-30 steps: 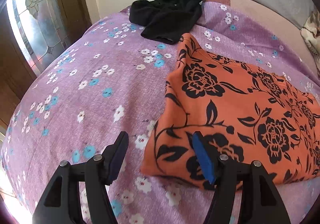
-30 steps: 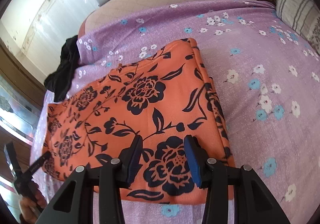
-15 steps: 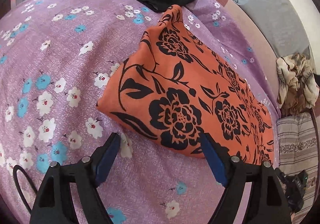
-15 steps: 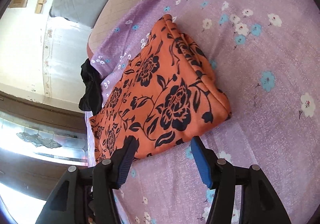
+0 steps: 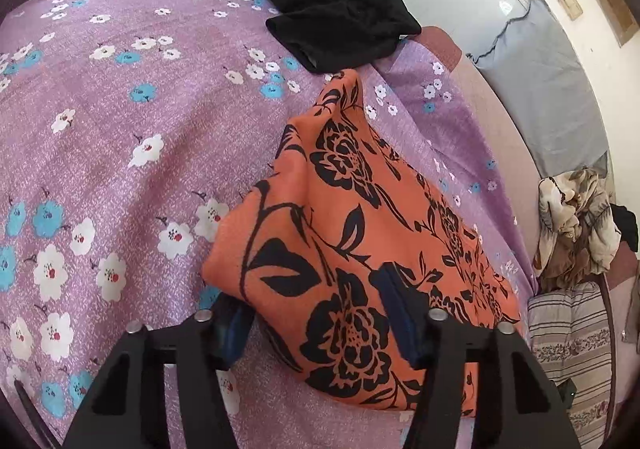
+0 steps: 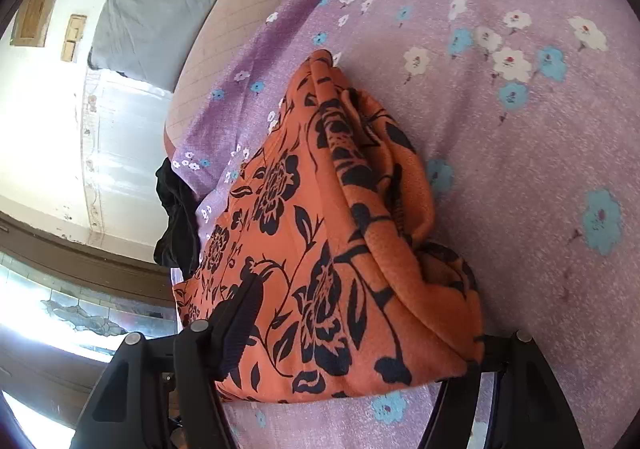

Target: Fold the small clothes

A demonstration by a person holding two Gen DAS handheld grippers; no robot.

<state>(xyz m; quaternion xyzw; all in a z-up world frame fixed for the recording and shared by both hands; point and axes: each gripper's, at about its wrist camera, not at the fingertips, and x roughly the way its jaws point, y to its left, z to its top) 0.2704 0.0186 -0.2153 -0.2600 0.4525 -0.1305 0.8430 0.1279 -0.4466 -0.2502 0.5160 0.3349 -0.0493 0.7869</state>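
A folded orange garment with black flowers point(image 5: 360, 233) lies on the purple flowered bedsheet point(image 5: 120, 129). My left gripper point(image 5: 316, 325) is open, with one finger under the garment's near left corner and the other on top of it. In the right wrist view the same garment point(image 6: 320, 249) fills the middle. My right gripper point(image 6: 352, 333) is open wide around its near end, the left finger point(image 6: 236, 325) on top of the cloth and the right finger mostly hidden behind it.
A crumpled black garment point(image 5: 340, 29) lies at the bed's far edge, next to the orange one. A grey pillow point(image 5: 552, 89) leans on the wall. A cream and brown cloth heap point(image 5: 576, 225) and a striped cushion point(image 5: 568, 337) lie at the right.
Both grippers have moved forward from the bedsheet onto the garment's two ends. Their open fingers now straddle the cloth, which has bunched and lifted a little at each end.
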